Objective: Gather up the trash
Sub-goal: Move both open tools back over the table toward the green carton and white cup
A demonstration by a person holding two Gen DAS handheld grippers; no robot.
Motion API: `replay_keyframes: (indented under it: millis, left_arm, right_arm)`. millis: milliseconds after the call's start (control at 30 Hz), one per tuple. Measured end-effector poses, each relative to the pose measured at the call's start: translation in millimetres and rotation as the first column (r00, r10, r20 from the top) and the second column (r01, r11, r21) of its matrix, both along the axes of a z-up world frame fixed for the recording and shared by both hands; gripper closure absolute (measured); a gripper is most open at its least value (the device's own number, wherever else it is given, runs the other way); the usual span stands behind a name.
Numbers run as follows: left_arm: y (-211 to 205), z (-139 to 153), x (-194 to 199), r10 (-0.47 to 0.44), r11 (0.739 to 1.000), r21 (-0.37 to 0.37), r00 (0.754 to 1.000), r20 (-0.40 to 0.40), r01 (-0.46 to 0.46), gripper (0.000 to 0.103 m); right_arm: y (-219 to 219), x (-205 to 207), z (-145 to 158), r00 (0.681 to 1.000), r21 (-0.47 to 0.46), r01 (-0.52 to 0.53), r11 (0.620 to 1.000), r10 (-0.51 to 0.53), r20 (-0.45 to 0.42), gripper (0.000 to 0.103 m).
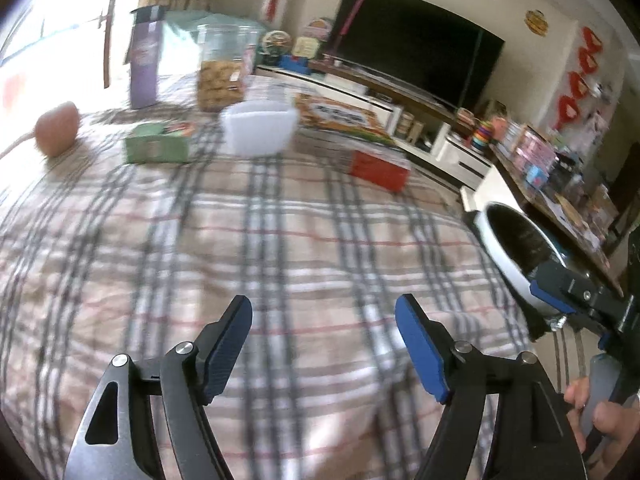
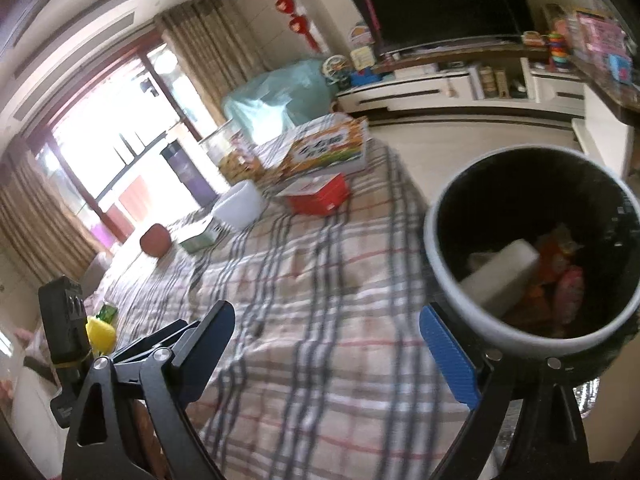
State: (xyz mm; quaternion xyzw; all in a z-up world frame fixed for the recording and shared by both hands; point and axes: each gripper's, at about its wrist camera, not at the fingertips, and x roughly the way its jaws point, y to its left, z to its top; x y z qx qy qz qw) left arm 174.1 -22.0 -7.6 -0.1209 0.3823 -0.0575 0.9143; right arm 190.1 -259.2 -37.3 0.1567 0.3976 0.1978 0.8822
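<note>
A round trash bin (image 2: 448, 264) with a white rim and dark inside stands beside the table's right edge; it holds a white roll and orange and pink wrappers. It also shows in the left wrist view (image 1: 496, 256). My left gripper (image 1: 324, 320) is open and empty above the plaid tablecloth (image 1: 256, 248). My right gripper (image 2: 328, 328) is open and empty, its right finger close to the bin's rim. The right gripper also shows in the left wrist view (image 1: 560, 296) beside the bin.
On the far part of the table stand a white tub (image 1: 260, 128), a green box (image 1: 158, 144), a red box (image 1: 380, 170), a clear snack jar (image 1: 224, 68), a purple carton (image 1: 146, 60), a flat orange box (image 1: 340, 116) and a brown ball (image 1: 56, 128). A TV unit stands behind.
</note>
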Motion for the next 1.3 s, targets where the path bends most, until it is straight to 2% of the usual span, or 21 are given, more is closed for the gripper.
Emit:
replay_keyframes:
  millis: [167, 600, 1100, 1300]
  left_arm:
    - [29.5, 4.7, -12.7, 0.063, 0.998, -0.011, 0.998, 0.003, -0.063, 0.025]
    - [84.8, 3.2, 7.1, 0.139, 0.990, 0.009, 0.990, -0.018, -0.139, 0.025]
    - [132.9, -6.4, 94.1, 0.166, 0.982, 0.089, 0.986, -0.017, -0.164, 0.025]
    - [153.0, -15.2, 131.6, 0.148, 0.986, 0.090, 0.988, -0.039, -0.144, 0.024]
  right_arm:
    - [30.7, 3.2, -3.5, 0.999, -0.005, -0.049, 0.999, 0.049, -0.002, 0.008]
    - [85.3, 25.4, -11.8, 0.993, -0.015, -0.120, 0.993, 0.120, -0.017, 0.008]
    - [135.7, 86.6, -17.8, 0.987, 0.002, -0.161, 0.987, 0.161, -0.010, 0.008]
    - [150.6, 115.6, -18.3, 0.985, 0.009, -0.173, 0.985, 0.173, -0.004, 0.008]
